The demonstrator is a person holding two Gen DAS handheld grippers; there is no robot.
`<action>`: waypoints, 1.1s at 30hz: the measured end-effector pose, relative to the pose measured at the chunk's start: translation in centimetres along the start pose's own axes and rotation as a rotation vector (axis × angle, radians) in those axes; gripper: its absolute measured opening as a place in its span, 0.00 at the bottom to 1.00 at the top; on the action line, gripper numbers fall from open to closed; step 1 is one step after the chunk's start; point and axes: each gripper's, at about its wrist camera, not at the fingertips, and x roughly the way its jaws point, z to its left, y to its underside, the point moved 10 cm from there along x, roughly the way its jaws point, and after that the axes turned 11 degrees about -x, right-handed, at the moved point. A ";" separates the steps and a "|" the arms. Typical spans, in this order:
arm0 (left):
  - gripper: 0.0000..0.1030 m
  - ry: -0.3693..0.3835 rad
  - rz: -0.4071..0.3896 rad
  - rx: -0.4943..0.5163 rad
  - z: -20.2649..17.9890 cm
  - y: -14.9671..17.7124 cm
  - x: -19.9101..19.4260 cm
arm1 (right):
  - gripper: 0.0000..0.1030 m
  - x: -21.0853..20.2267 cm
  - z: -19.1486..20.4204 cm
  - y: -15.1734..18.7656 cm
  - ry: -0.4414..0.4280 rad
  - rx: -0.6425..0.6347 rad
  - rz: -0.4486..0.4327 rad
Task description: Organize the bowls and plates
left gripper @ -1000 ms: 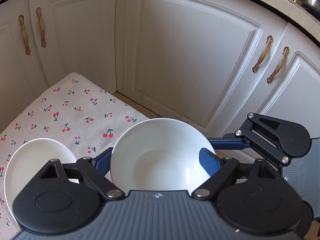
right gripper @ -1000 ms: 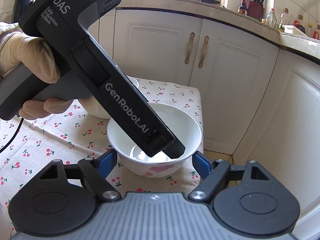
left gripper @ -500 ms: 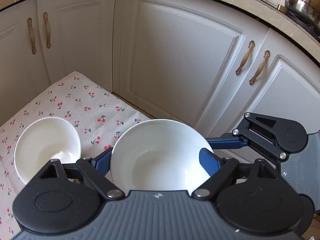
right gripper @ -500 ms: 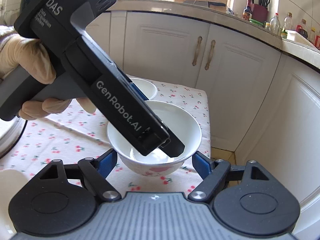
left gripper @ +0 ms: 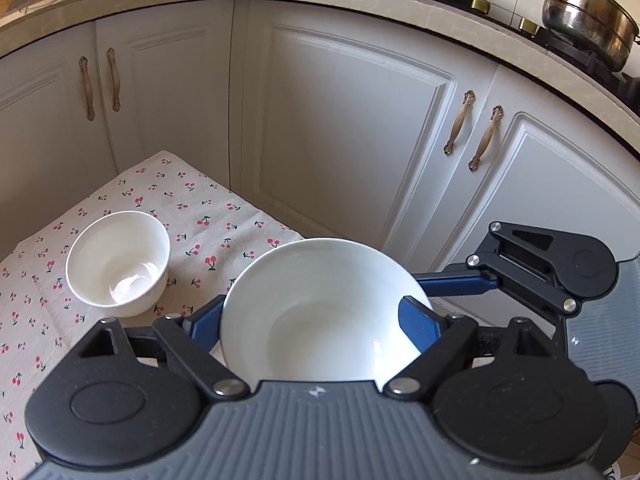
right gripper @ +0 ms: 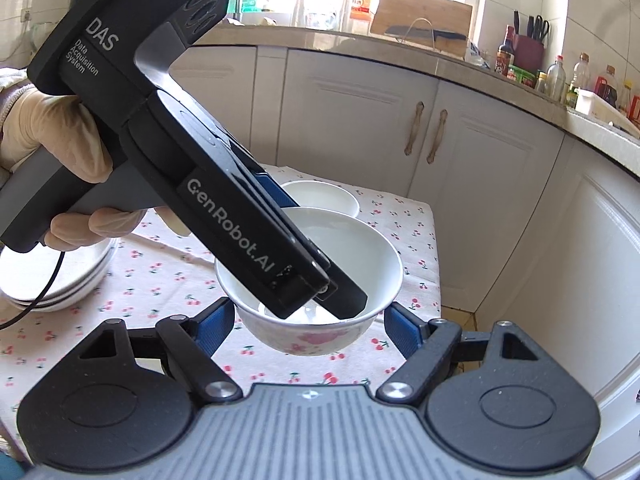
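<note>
Item: bowl [left gripper: 320, 280], white, pink flower print on the outer wall, held clear of the cloth [left gripper: 200, 208] just off its cabinet-side corner. Holder, first: left gripper [left gripper: 312, 308], jaws at a middling width, blue fingers set against opposite sides of the bowl below the rim. Holder, second: right gripper [right gripper: 310, 312], same width, fingers closed on the lower wall from the other direction. Two grips on one bowl appear meant to keep it level and steady while it is carried; a single pinch on glazed ware could slip. Likely destination: small bowl [left gripper: 118, 260], standing upright near the far edge of the cloth, a fair place to nest or pair the two. Plates [right gripper: 60, 276]: a stack at the left edge, already gathered. Left wrist view only: the bowl's bare interior, one right-gripper finger reaching its side, the small bowl standing apart, a pot [left gripper: 588, 24] on the stove. Right wrist view only: the flower print, the gap beneath the bowl's foot, the plates, and the gloved hand [right gripper: 52, 132] on the left gripper's handle. From this side one left finger seems to lie over the bowl's mouth; whether it touches the inside cannot be told.
</note>
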 end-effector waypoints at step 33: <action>0.87 -0.032 0.007 -0.077 -1.7 9.8 -6.0 | 0.83 -4.5 10.1 3.0 -0.098 -0.035 0.056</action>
